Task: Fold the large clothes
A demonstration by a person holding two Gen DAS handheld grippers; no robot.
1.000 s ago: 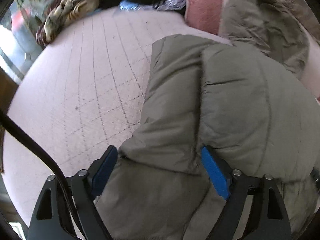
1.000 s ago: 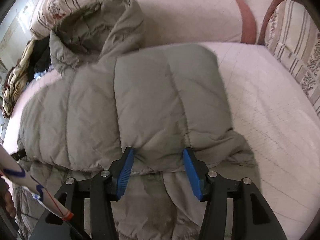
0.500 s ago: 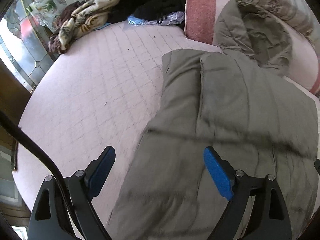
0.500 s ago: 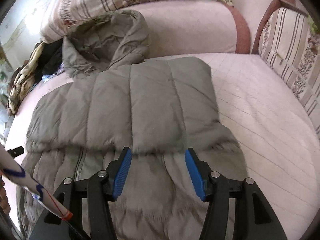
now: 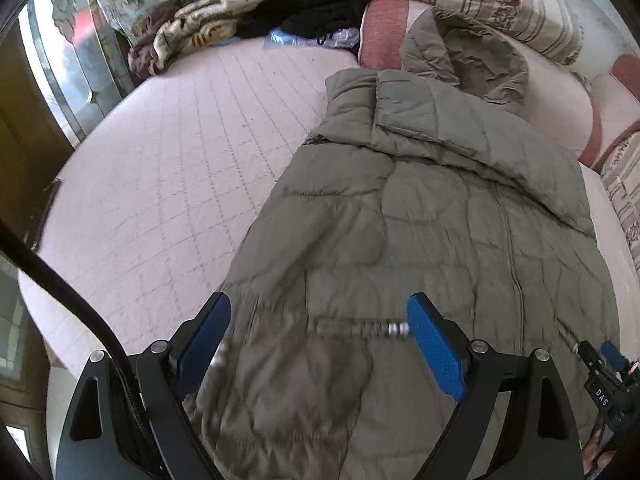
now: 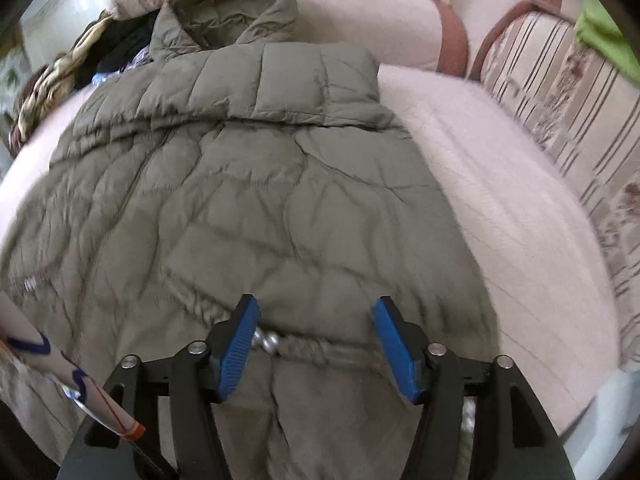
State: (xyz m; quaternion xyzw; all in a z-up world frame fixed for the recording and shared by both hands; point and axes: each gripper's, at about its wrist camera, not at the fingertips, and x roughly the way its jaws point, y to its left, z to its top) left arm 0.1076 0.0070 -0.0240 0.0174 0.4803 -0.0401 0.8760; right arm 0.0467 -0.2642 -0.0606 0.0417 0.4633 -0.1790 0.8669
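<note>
The olive-grey quilted puffer jacket [image 5: 420, 220] lies spread on the pale pink quilted mattress [image 5: 168, 168], its hem end nearest both tools and its hood farthest. Just under the left gripper [image 5: 318, 320], whose blue ribbed pads stand wide apart with nothing pinched, the padded fabric is puckered and a braided drawcord with a metal tip [image 5: 394, 328] crosses between the fingers. The right gripper [image 6: 316, 320] hangs over the same hem band; its jaws are opening, the cloth lies below them unpressed, and a twisted cord with a silver bead [image 6: 268, 340] runs beside its left pad. Ahead of both tools the diamond-stitched body gives way to a folded-over panel of broad puffy channels, whose edge forms a raised ridge across the jacket. Beyond that, the crumpled hood [image 6: 228, 16] leans on the pink sofa back [image 6: 368, 20].

Left of the left gripper the mattress is bare and open as far as its rounded edge; right of the right gripper a bare strip runs to the striped floral cushion [image 6: 560, 100]. Farthest off, a heap of patterned and black cloth [image 5: 240, 16] sits at the corner.

A second ago both tools were at the folded panel's edge; now they are drawn back to the hem, and far more of the jacket shows.
</note>
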